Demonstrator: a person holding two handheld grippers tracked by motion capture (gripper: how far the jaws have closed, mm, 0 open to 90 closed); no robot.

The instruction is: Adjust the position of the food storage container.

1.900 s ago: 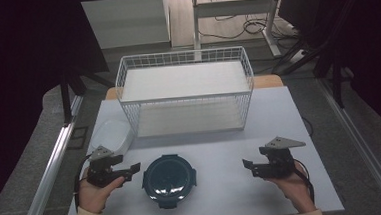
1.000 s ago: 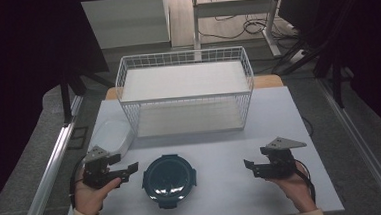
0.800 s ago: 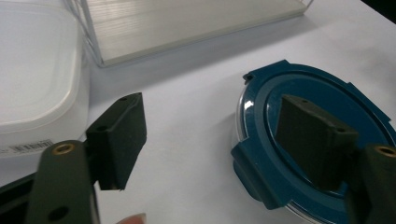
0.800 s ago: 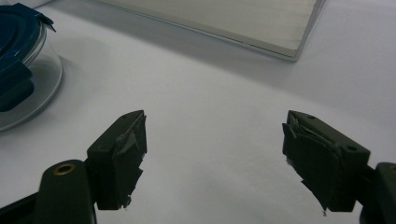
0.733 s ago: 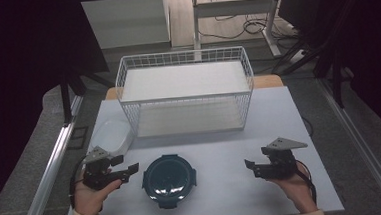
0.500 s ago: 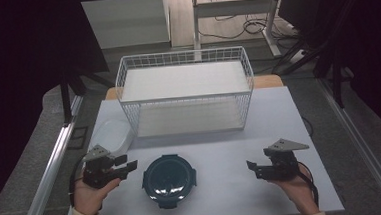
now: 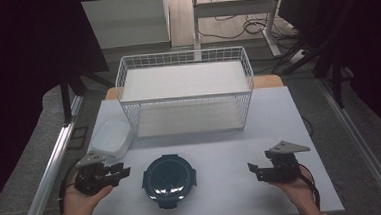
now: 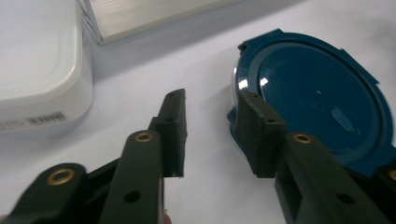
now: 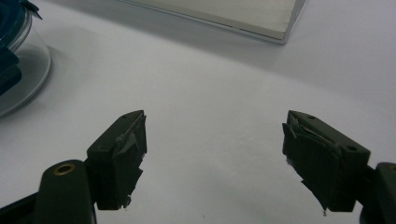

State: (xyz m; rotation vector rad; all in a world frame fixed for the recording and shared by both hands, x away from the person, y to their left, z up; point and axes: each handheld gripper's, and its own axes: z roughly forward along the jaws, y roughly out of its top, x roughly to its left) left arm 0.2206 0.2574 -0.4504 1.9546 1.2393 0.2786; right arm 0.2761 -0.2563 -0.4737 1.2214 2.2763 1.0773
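Since the earlier high view, little had been shifted on the counter [image 7: 220,135]: both hands were kept near its front edge, while the left tongs [image 8: 210,128] had just been closing, with nothing between the jaws. They were left partly open, beside the rim of the round dark-blue lidded container [image 7: 169,179], one jaw overlapping its edge in the left gripper view, contact not clear. The right tongs [image 7: 255,168] were held wide open and empty over bare counter, well apart from the container. A white lidded box [image 7: 111,138] stood behind the left hand, and a white wire basket [image 7: 183,59] farther back. The step in hand was judged to be an approach to the container. A grasp on its rim or a clip tab would probably be called for next.
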